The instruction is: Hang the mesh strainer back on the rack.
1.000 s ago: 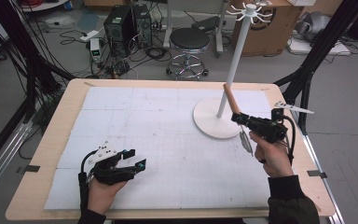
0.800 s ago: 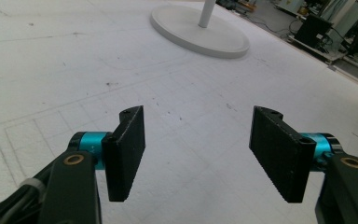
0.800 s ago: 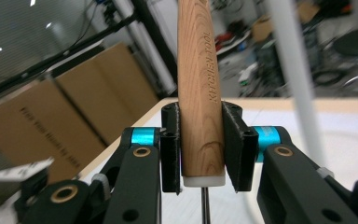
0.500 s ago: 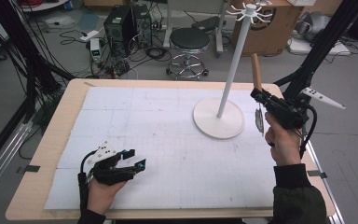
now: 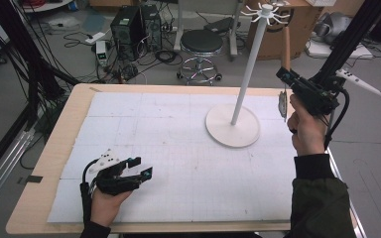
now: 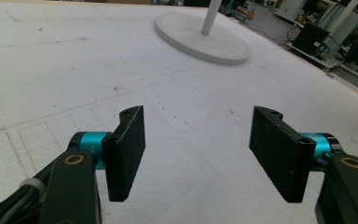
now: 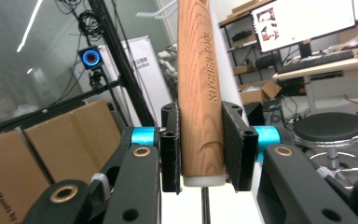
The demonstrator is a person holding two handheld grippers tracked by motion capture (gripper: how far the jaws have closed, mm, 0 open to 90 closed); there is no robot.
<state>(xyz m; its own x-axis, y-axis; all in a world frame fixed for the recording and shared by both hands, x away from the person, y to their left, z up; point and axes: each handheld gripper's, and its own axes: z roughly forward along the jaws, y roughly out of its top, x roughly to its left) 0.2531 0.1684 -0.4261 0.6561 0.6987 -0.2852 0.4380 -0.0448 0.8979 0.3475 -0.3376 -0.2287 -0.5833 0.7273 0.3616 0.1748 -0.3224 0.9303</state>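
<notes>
My right gripper (image 5: 288, 75) is raised above the table's right edge, shut on a kitchen tool with a wooden handle (image 7: 198, 88). The handle (image 5: 286, 47) points straight up; a metal end (image 5: 282, 105) hangs below the gripper. In the right gripper view both pads (image 7: 233, 145) press the handle, which reads "KITCHEN TOOL". A white hook stand (image 5: 250, 64) rises from a round base (image 5: 232, 127) just left of that gripper, with hooks at its top (image 5: 265, 10). My left gripper (image 5: 140, 167) rests open on the white mat near the front left, with nothing between its fingers (image 6: 127, 149).
A white gridded mat (image 5: 168, 148) covers the wooden table (image 5: 74, 101). The stand's base (image 6: 200, 37) lies far ahead in the left gripper view. Behind the table are a stool (image 5: 201, 42), a computer tower (image 5: 129, 25), cardboard boxes and black frame poles (image 5: 345, 44).
My right gripper has lifted the tool from beside the stand's base and turned it so the handle points up. The left gripper has stayed still.
</notes>
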